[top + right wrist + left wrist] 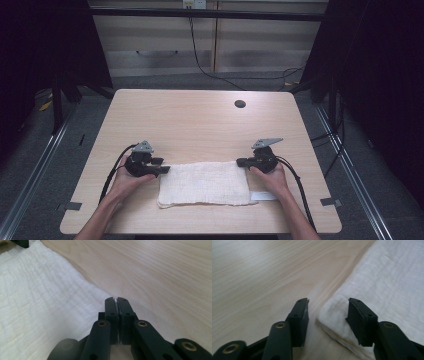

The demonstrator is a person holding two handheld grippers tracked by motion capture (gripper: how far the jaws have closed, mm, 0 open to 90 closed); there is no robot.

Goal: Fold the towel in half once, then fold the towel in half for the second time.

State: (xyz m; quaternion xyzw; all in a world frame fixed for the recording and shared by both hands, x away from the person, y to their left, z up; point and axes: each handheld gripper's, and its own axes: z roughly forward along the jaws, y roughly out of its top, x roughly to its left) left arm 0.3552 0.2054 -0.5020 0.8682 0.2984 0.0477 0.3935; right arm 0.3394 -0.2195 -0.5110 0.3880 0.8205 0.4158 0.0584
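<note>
A white folded cloth lies flat near the front edge of the wooden table. My left gripper stands open at the cloth's far left corner. In the left gripper view the corner of the cloth lies between the jaws, one jaw over bare wood and the other over the fabric, with no pad pressing on it. My right gripper sits at the far right corner. In the right gripper view its jaws are shut together just beside the edge of the cloth.
A small white label lies on the table by the cloth's near right corner. A dark round cable hole sits at the back right of the tabletop. Cabinets and cables stand beyond the table's far edge.
</note>
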